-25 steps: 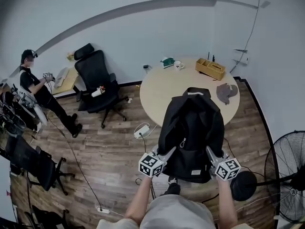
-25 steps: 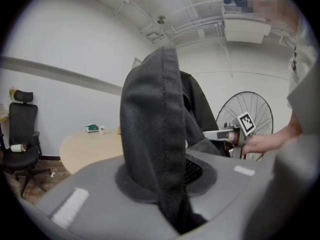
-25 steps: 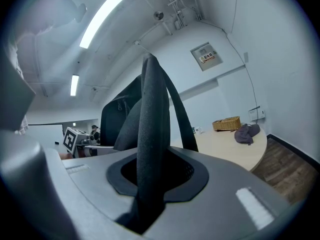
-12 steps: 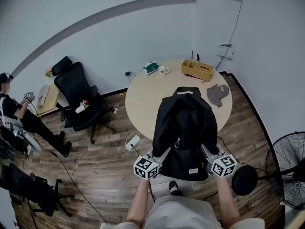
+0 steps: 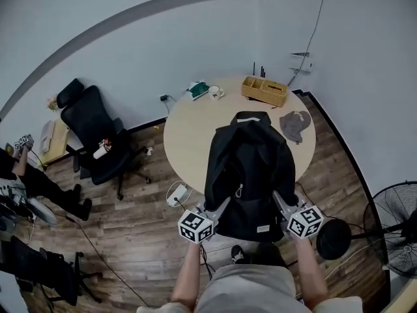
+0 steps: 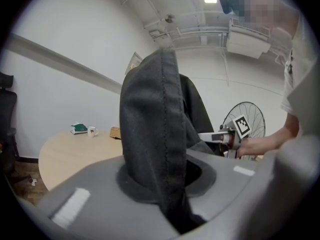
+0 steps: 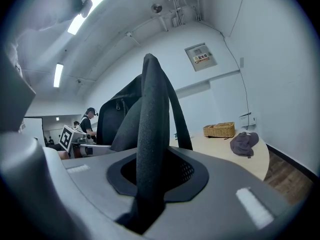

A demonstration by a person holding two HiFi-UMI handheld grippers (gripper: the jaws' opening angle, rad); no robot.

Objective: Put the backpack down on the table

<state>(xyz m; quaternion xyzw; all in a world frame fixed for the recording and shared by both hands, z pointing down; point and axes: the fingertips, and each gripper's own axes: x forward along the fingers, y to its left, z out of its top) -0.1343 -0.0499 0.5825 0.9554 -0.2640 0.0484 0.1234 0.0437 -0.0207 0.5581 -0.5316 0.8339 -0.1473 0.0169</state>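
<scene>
Both forearms (image 5: 187, 269) reach forward, side by side. The left gripper (image 5: 221, 207) pinches the backpack (image 5: 251, 168) at its lower left, its jaws having just been closing on the fabric. The right gripper (image 5: 279, 201) clamps the backpack's lower right.

Backpack (image 5: 251, 168): black, soft, slumped. Pale grab handle (image 5: 247, 118) at top, zip pull (image 5: 239, 191) dangling at front, small light label (image 5: 263, 227) near bottom edge. Hangs between my left gripper (image 5: 221, 208) and my right gripper (image 5: 279, 202), one black stitched fold pinched in each (left jaws have just been closing down on theirs). Top end points away from me. From head view, upper half lies over table (image 5: 189, 129), lower half past near rim; can't tell whether it touches top. Table: round, pale wood, flat.
</scene>
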